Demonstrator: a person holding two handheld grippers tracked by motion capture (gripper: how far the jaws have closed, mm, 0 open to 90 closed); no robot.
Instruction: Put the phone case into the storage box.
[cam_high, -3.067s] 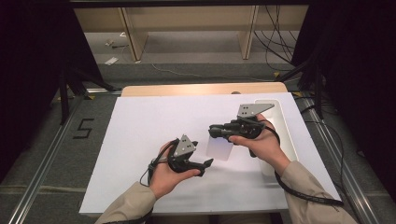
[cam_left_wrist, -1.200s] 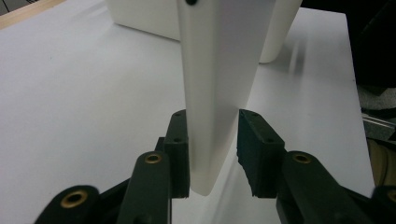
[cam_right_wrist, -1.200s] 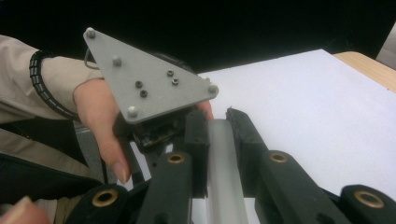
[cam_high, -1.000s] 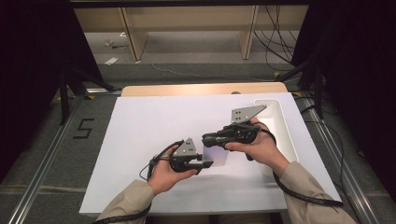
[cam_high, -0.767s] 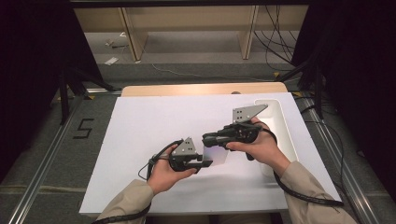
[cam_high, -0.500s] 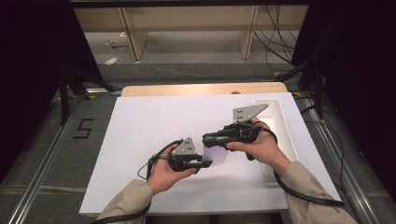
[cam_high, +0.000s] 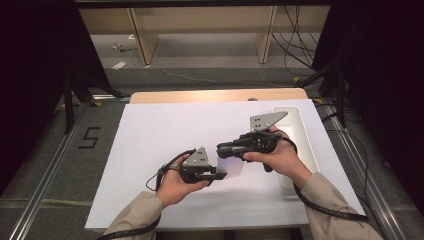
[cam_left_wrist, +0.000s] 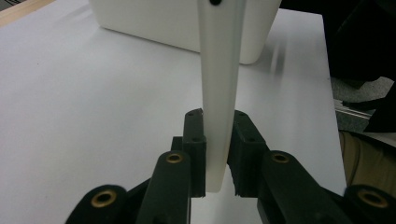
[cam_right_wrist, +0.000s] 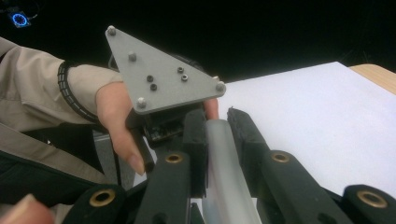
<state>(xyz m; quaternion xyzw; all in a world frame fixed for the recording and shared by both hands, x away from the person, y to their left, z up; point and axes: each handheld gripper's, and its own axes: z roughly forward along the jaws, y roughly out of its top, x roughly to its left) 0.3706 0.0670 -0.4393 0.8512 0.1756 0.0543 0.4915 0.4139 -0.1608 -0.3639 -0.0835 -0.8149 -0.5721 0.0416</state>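
From above, both grippers clamp one translucent sheet (cam_high: 231, 165) — the left gripper view shows its jaws pinching it edge-on, white bin (cam_left_wrist: 187, 23) behind.

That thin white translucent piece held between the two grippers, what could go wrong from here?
Both the left gripper and the right gripper clamp the thin white piece by its narrow edges, so it might bend or twist if the hands pull apart or turn unevenly. It hangs above the white sheet, so a slip could drop it beside the white bin.
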